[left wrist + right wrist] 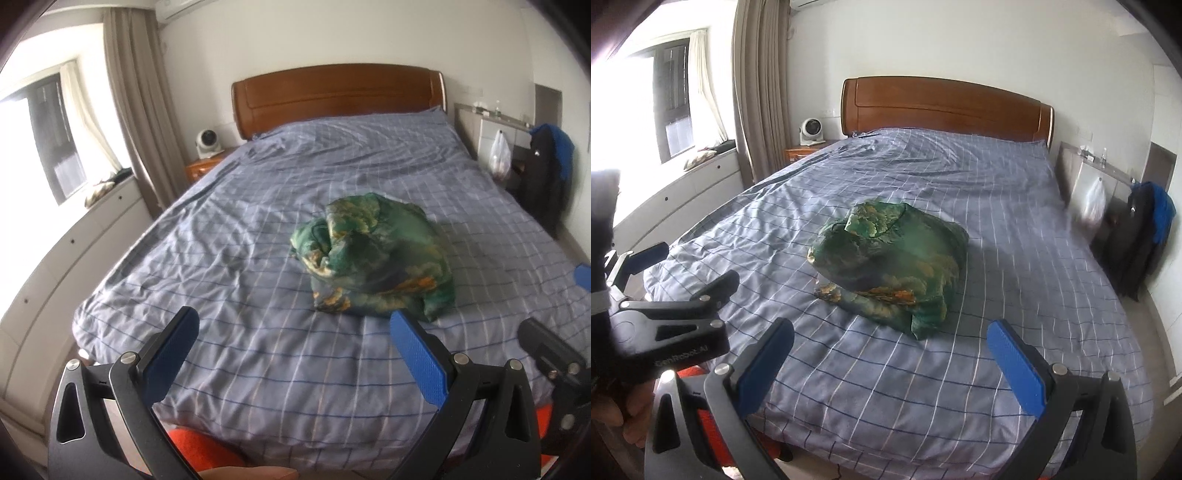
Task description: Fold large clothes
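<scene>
Only rightward — left gripper (pixel 683 266) beside garment (pixel 890 266).

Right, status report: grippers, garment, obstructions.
Left gripper open, empty, short of the bed. Right gripper open, empty. Green patterned garment crumpled in a heap on the checked bedcover, untouched. Nothing between grippers and garment.

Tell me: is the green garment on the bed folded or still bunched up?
Bunched up. The green garment sits as a rumpled mound on the checked bedcover, with no flat layers or straight edges. Neither tool touches it.
</scene>
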